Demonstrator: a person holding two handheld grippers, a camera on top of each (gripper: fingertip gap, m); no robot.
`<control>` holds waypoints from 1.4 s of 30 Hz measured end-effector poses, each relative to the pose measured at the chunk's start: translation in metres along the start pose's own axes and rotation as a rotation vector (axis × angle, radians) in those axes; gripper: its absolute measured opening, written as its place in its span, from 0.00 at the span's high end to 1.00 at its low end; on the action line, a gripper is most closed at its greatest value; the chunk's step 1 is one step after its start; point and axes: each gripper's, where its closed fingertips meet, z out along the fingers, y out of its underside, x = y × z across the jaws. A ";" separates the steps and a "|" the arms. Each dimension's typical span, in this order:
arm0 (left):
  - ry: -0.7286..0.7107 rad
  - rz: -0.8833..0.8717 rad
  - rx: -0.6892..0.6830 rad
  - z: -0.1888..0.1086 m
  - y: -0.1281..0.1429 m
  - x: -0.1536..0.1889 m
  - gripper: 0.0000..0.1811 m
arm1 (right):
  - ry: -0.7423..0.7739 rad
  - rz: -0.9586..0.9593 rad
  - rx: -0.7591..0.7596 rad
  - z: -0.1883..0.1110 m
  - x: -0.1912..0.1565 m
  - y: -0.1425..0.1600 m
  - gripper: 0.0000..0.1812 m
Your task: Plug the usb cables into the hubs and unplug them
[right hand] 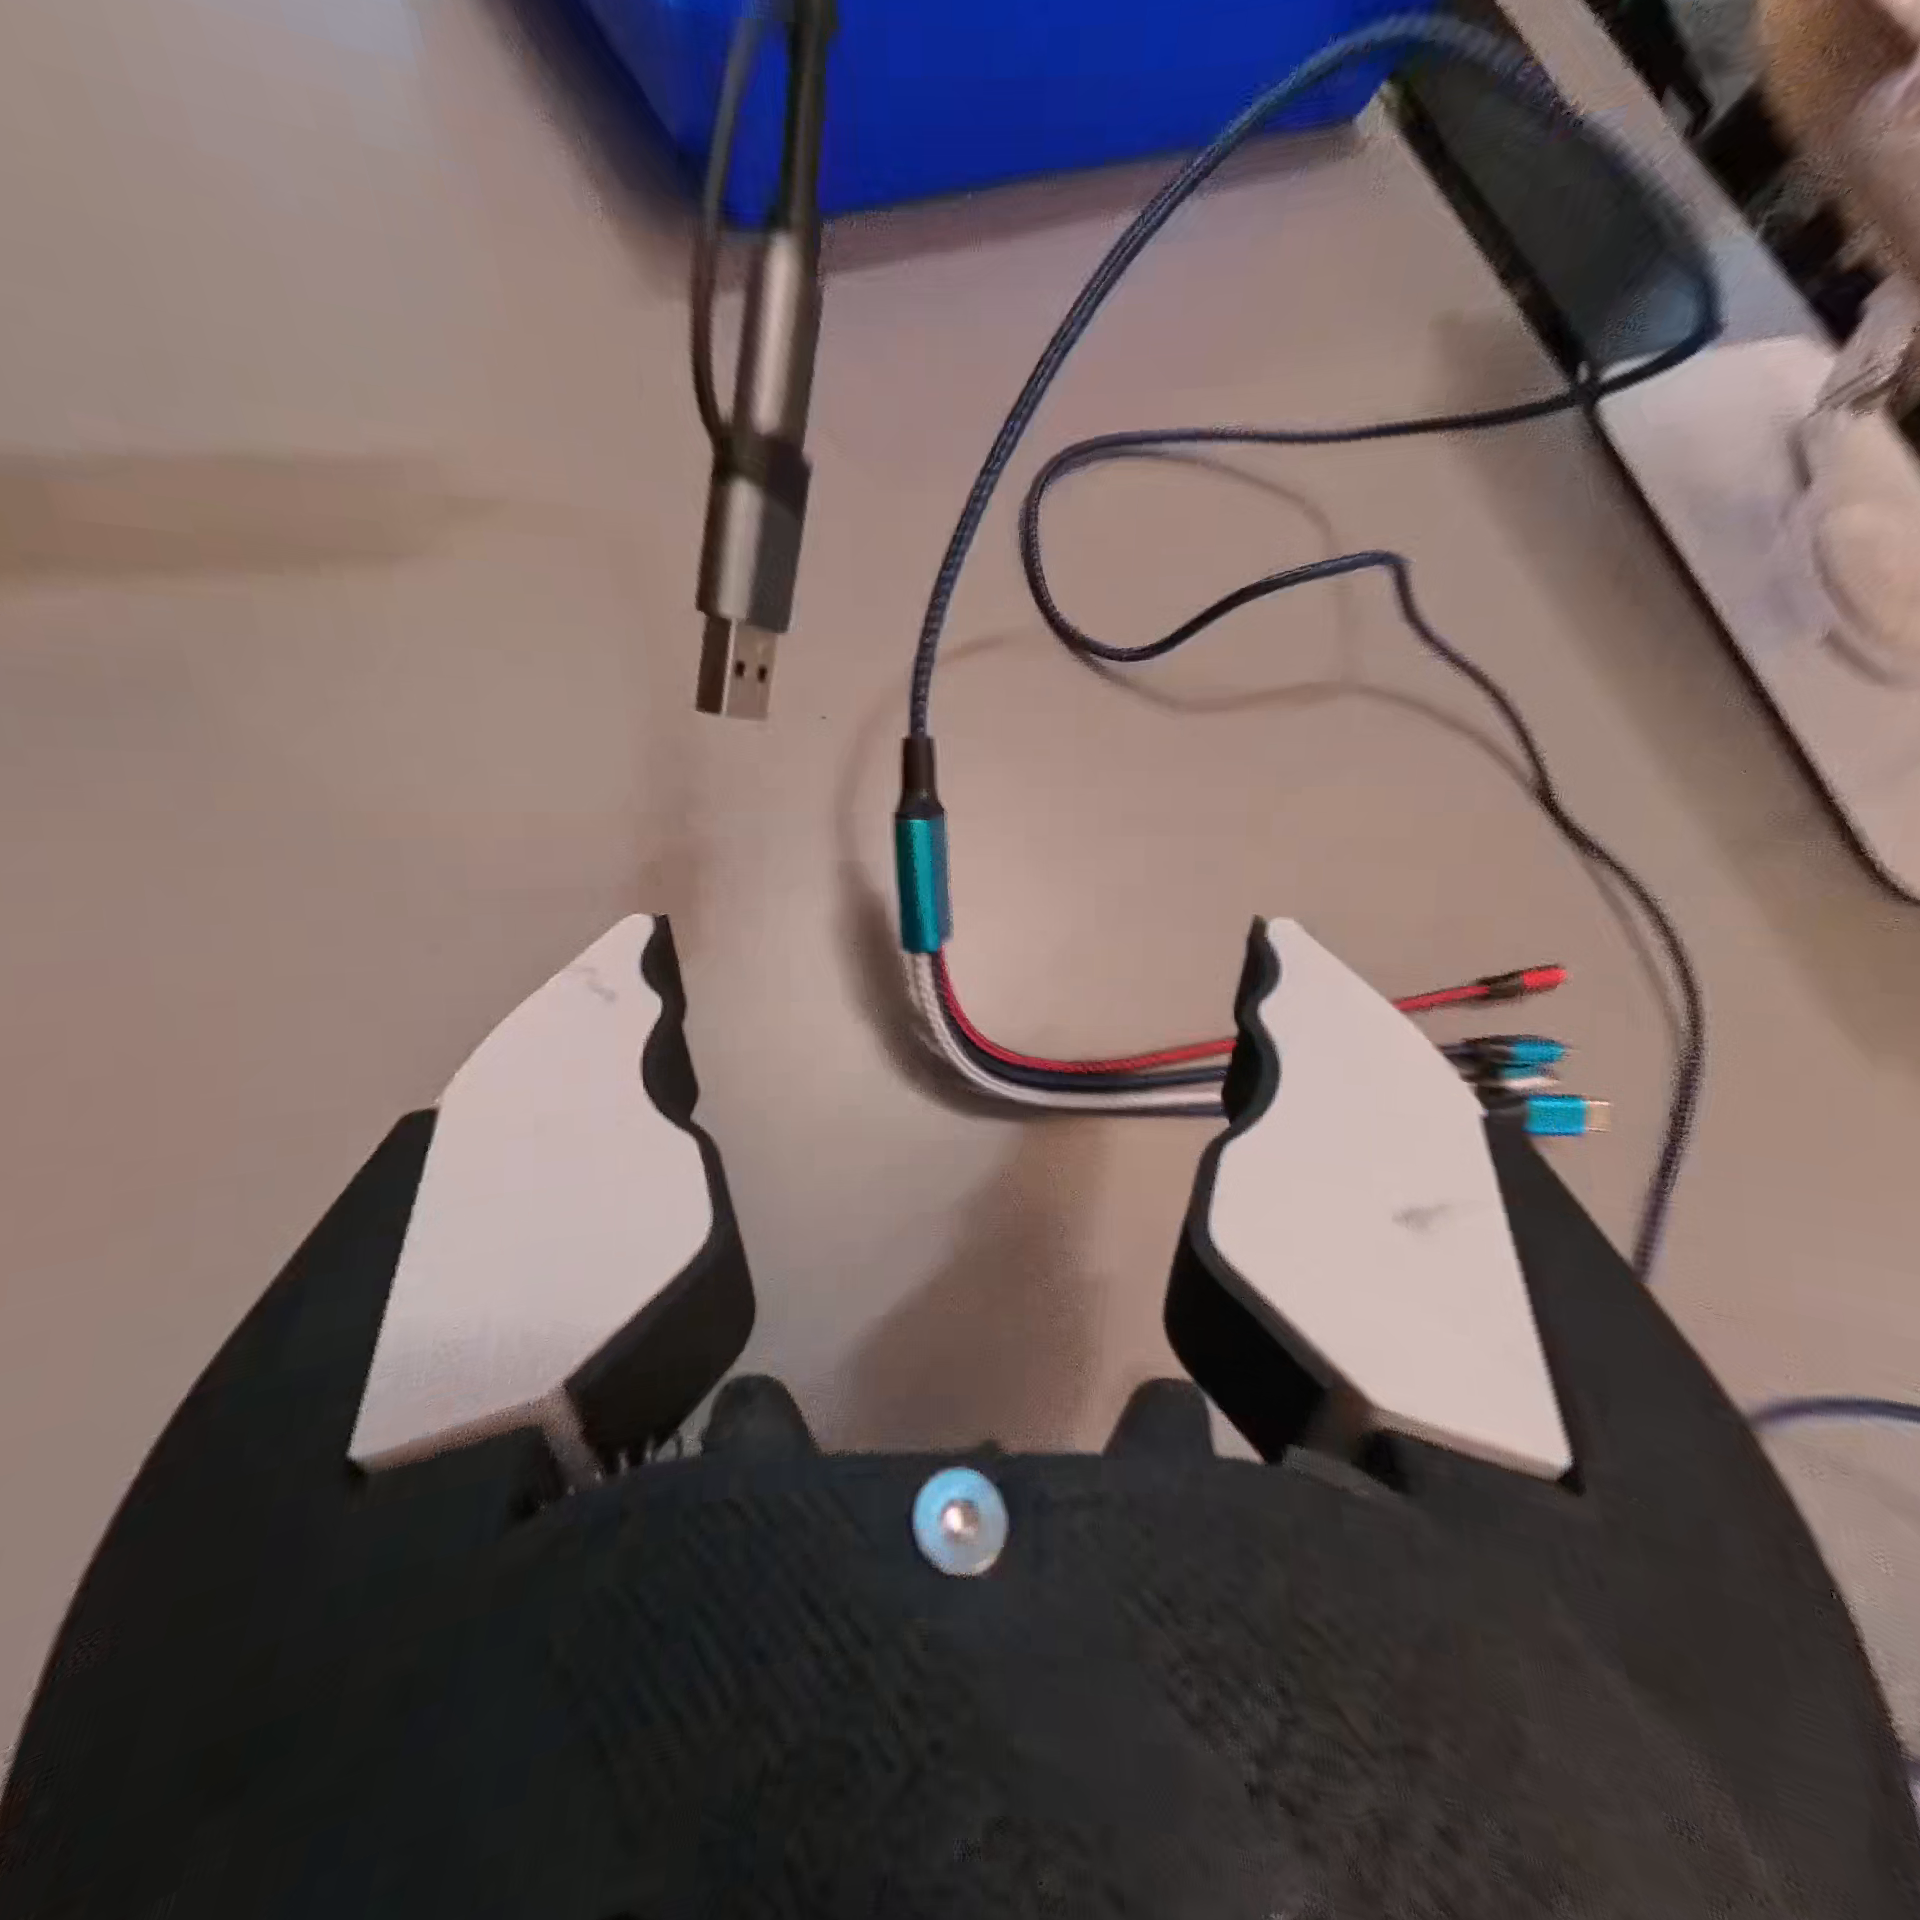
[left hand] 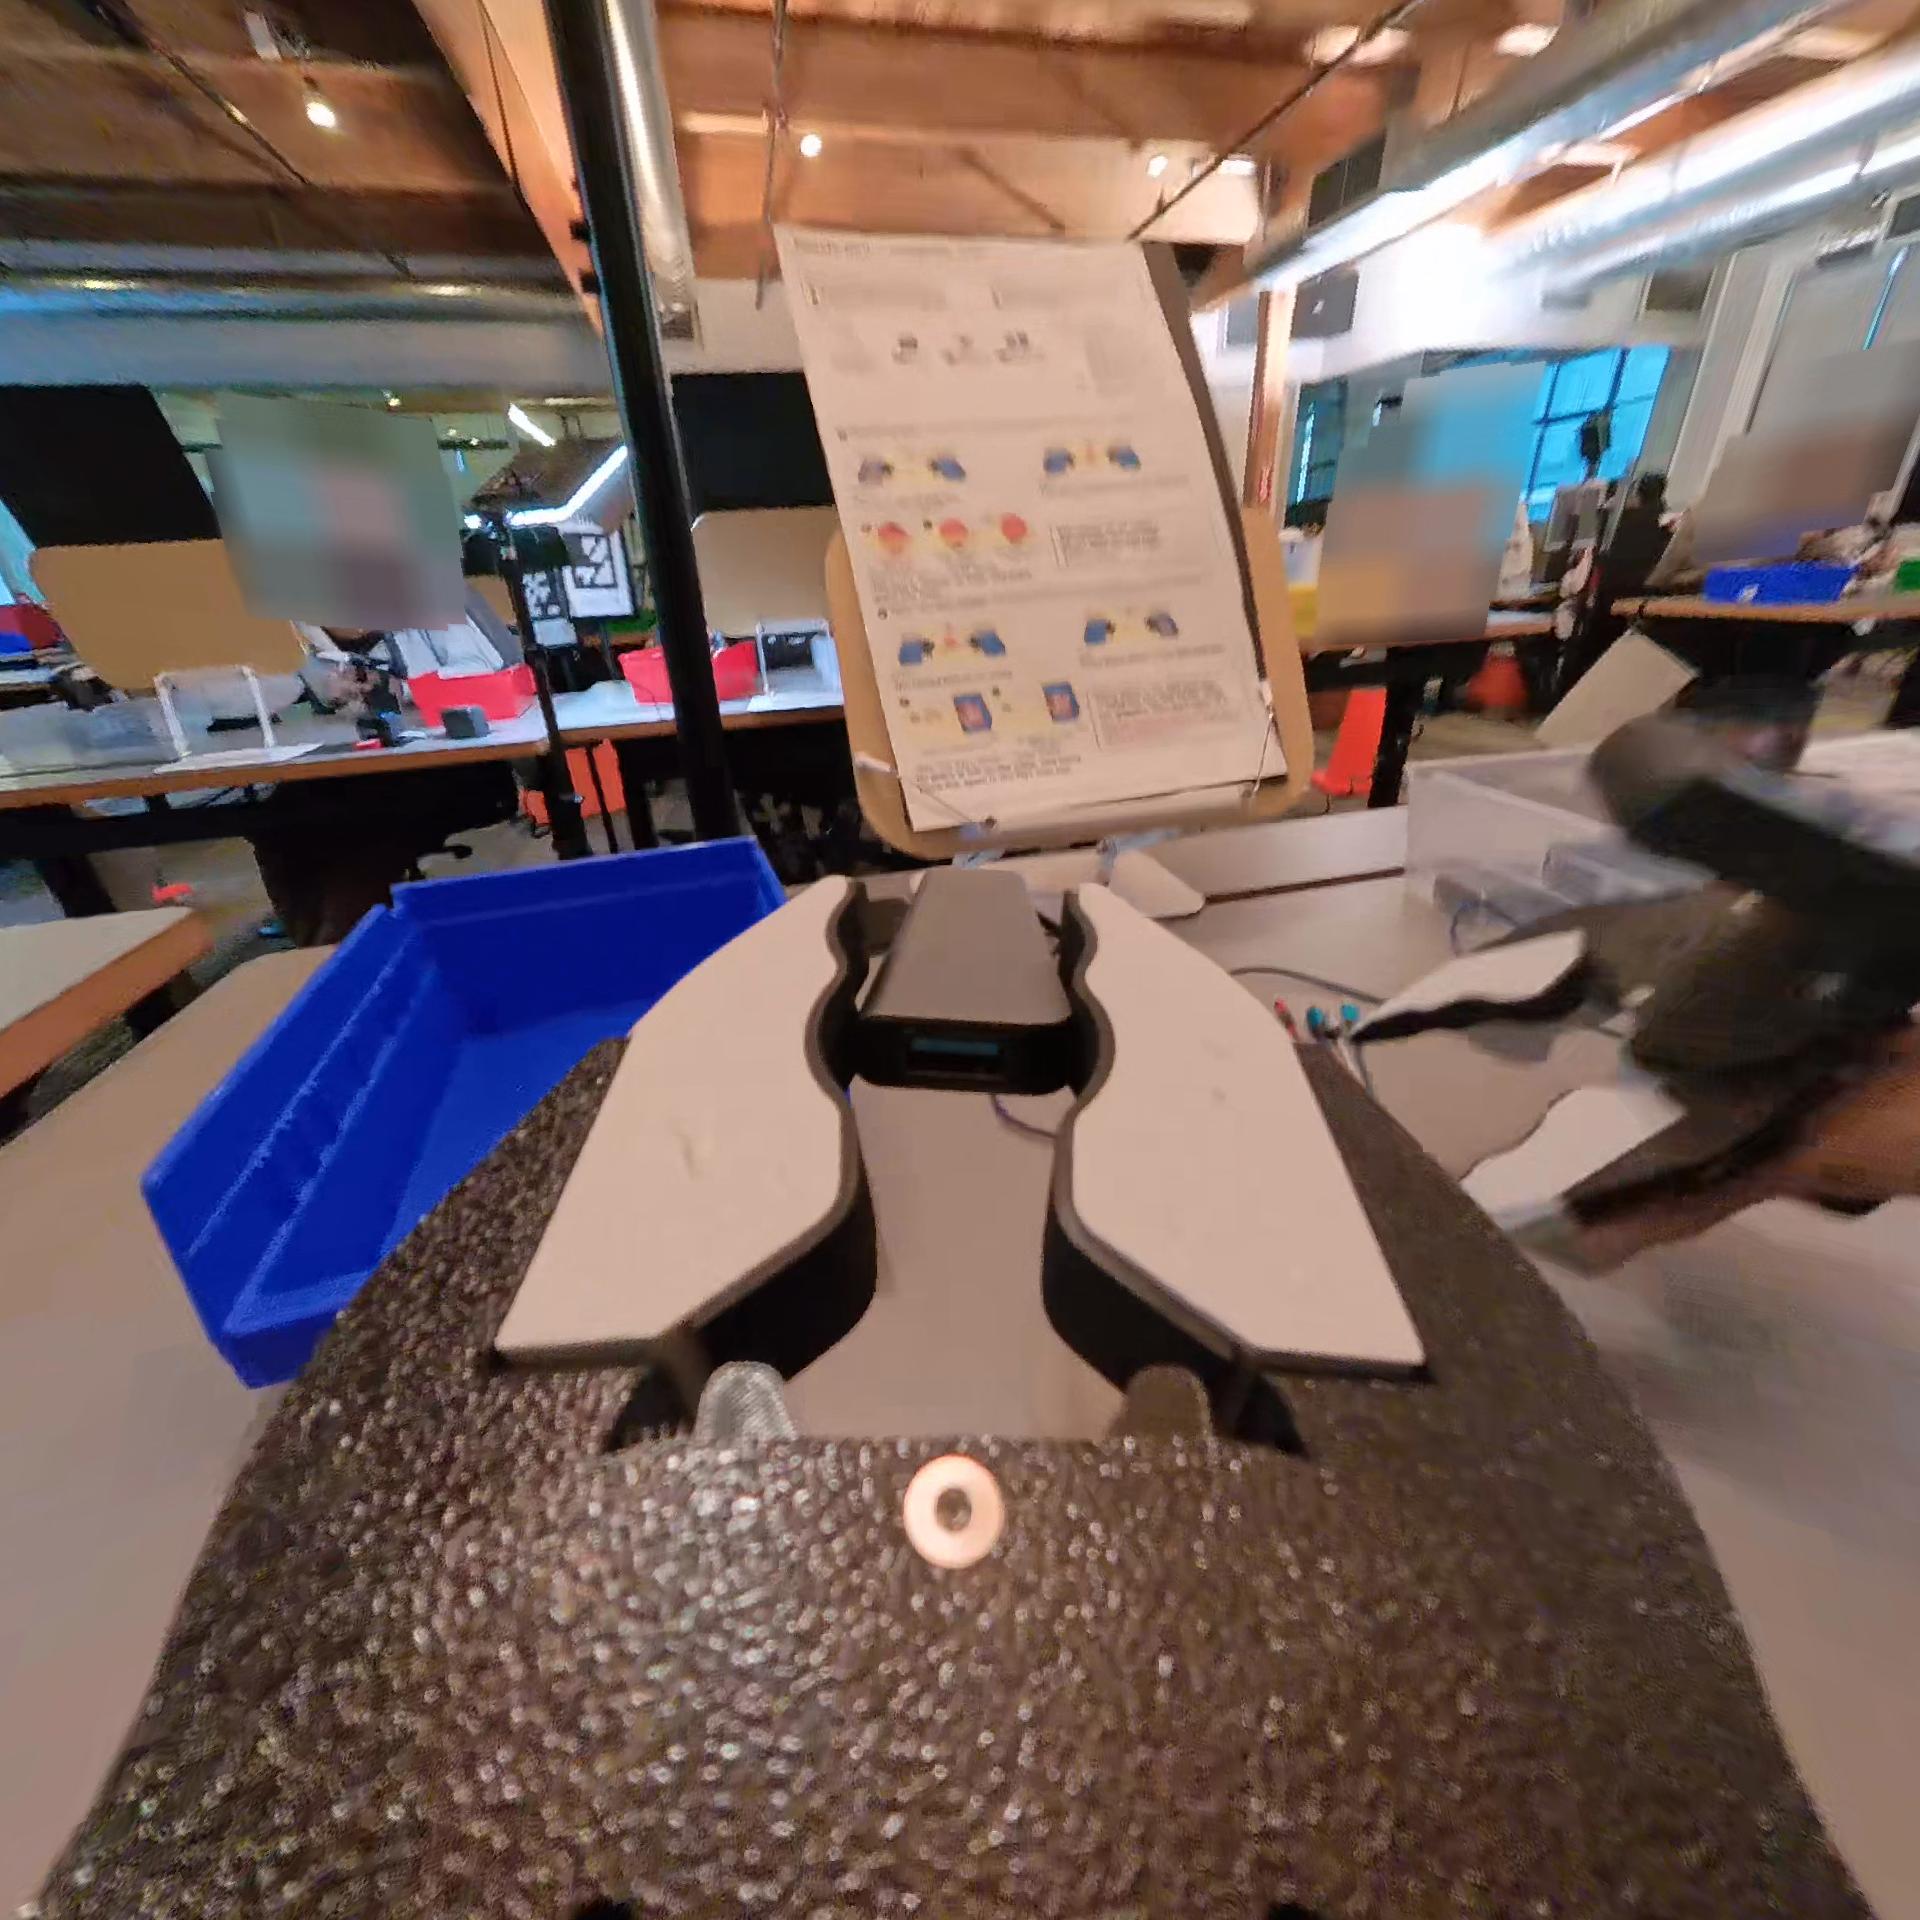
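A: Desk (right hand: 312,831) status, biggest items first. Blue bin (left hand: 436,1039) sits at the left claw's side; nothing shows in the part of it in view. Instruction sheet (left hand: 1029,520) stands on a board behind.

B: Hub?

A: Black hub (left hand: 966,966) is lifted off the desk, pinched by its sides in the left claw (left hand: 961,997). Its end port faces the camera and is empty. No plug in it.

B: Right side?

A: Right claw (right hand: 956,935) is spread wide, holding nothing, pointed down at the desk. In the left wrist view it shows blurred at the far right, over the cables.

B: Cables, then.

A: Two. Grey cable (right hand: 774,343) runs down from the top of the right wrist view; its silver plug (right hand: 740,675) is bare and free, whether resting on the desk or hanging I cannot tell. Braided blue cable (right hand: 1039,416) lies looped on the desk and ends in a teal splitter (right hand: 923,883), just ahead of the right claw, with small coloured tips (right hand: 1527,1049) fanned out beside the claw's right finger.

B: Progress?

A: Judgement: hub is readied, nothing is plugged. Whether this is before a first insertion or between rounds, I cannot tell. Left to do: grasp a plug, insert, pull out.
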 end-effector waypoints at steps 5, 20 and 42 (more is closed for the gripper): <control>0.041 -0.062 0.046 -0.007 -0.014 -0.001 0.81 | 0.106 0.015 0.045 0.022 0.007 -0.012 0.82; 0.014 -0.116 0.062 -0.014 -0.017 -0.023 0.81 | 0.098 -0.094 0.097 -0.018 0.048 -0.024 0.96; 0.072 -0.147 0.044 -0.007 -0.012 -0.006 0.81 | 0.520 0.222 0.281 -0.262 0.247 0.064 0.96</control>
